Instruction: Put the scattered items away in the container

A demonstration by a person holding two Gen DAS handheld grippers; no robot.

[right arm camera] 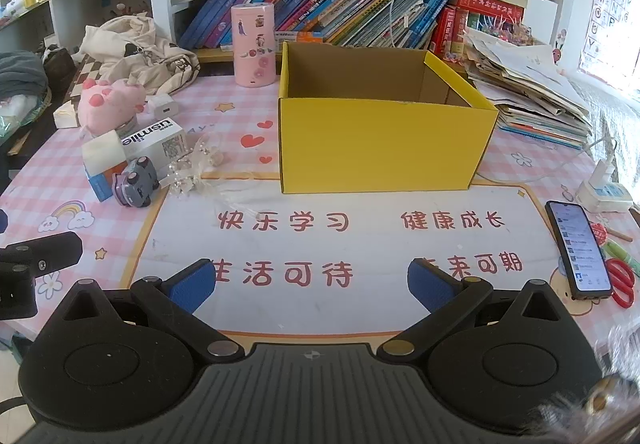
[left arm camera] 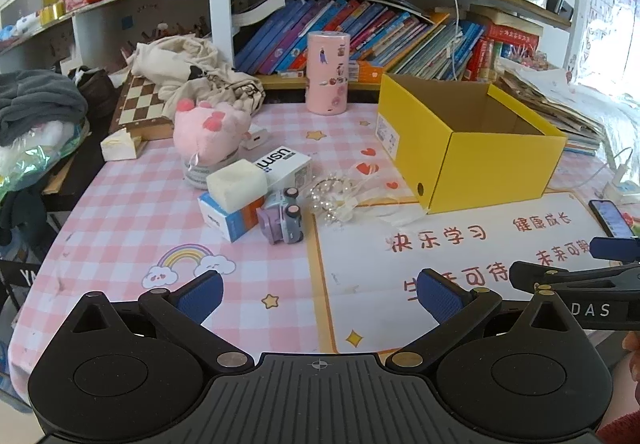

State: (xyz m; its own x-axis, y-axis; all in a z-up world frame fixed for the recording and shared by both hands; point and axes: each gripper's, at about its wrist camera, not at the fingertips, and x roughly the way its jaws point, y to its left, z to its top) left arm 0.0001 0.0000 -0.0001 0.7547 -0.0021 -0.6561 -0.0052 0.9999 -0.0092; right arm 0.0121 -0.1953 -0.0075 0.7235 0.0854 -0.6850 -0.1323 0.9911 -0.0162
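Observation:
An open yellow cardboard box (left arm camera: 492, 159) (right arm camera: 380, 147) stands on the table; no items show inside it. Left of it lie scattered items: a purple toy car (left arm camera: 282, 219) (right arm camera: 136, 181), a white foam block (left arm camera: 236, 183) on a blue and white carton (left arm camera: 228, 219), a white usmile box (left arm camera: 284, 163) (right arm camera: 156, 141), a pearl and clear-wrap bundle (left arm camera: 336, 199) (right arm camera: 196, 169) and a pink plush (left arm camera: 212, 127) (right arm camera: 110, 103). My left gripper (left arm camera: 320, 294) is open and empty, near the table's front. My right gripper (right arm camera: 312, 282) is open and empty, in front of the box.
A pink cylinder tin (left arm camera: 328, 71) (right arm camera: 254, 43) stands behind the box by the bookshelf. A phone (right arm camera: 578, 248), red scissors (right arm camera: 622, 284) and a charger (right arm camera: 604, 191) lie at the right. A chessboard (left arm camera: 140, 107) and crumpled cloth (left arm camera: 188, 63) sit back left. Paper stacks (right arm camera: 528, 91) lie at the right.

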